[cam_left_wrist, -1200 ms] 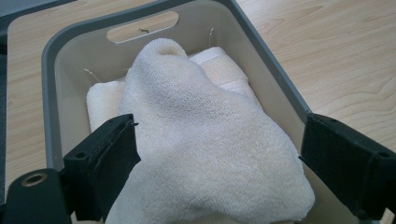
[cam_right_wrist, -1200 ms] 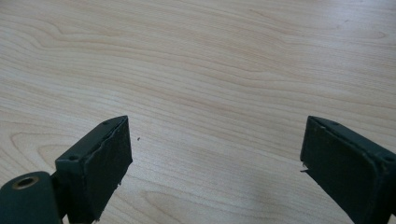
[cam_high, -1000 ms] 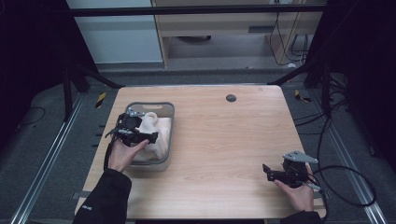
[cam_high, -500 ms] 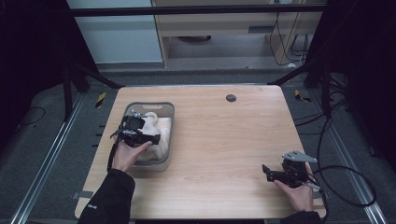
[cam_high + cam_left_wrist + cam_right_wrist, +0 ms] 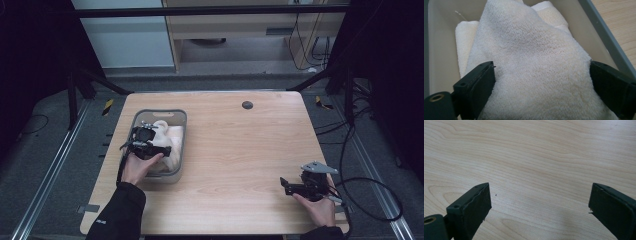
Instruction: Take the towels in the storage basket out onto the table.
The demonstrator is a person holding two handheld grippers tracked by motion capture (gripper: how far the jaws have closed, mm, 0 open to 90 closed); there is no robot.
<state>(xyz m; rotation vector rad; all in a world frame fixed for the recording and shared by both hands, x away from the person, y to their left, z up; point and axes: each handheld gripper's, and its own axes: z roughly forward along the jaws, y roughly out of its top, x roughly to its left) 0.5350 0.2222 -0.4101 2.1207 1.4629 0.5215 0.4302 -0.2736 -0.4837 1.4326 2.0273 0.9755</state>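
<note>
Pale woodgrain table [image 5: 240, 150], grey tub [image 5: 181, 120], nubby cream towel [image 5: 534, 62], left tongs [image 5: 541, 90] spread around it, right tongs [image 5: 540, 207] spread.

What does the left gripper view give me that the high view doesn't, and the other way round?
Left gripper view: the towel's looped weave, a second folded towel beneath it, and the jaws spread wide either side of the top towel.

High view: the whole table, the right gripper open near the front right edge, both hands.

Both: the grey bin holding the towels, the left gripper over it.
</note>
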